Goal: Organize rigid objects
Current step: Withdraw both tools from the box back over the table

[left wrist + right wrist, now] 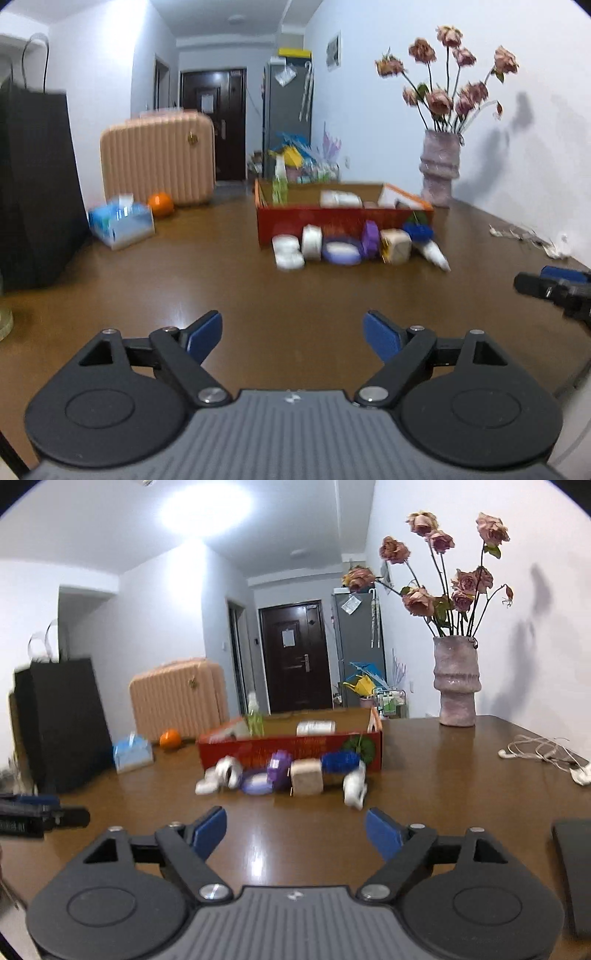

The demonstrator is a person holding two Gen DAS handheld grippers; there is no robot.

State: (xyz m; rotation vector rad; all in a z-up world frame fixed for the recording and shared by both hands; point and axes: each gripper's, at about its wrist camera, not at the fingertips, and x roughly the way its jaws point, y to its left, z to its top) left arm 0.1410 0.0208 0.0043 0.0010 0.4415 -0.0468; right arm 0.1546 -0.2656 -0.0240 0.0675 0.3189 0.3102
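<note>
Blurred row of small rigid items, incl. a beige cube and ridged purple block, lies on glossy wood table against red cardboard box, labels unreadable; left gripper & right gripper both spread, empty, well short.

Both wrist cams sit low over the table, side by side, facing the red box, vase, far door.

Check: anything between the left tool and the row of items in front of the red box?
Nothing. In the left wrist view only bare brown table lies between the open left tool and the row of items before the red box.
</note>
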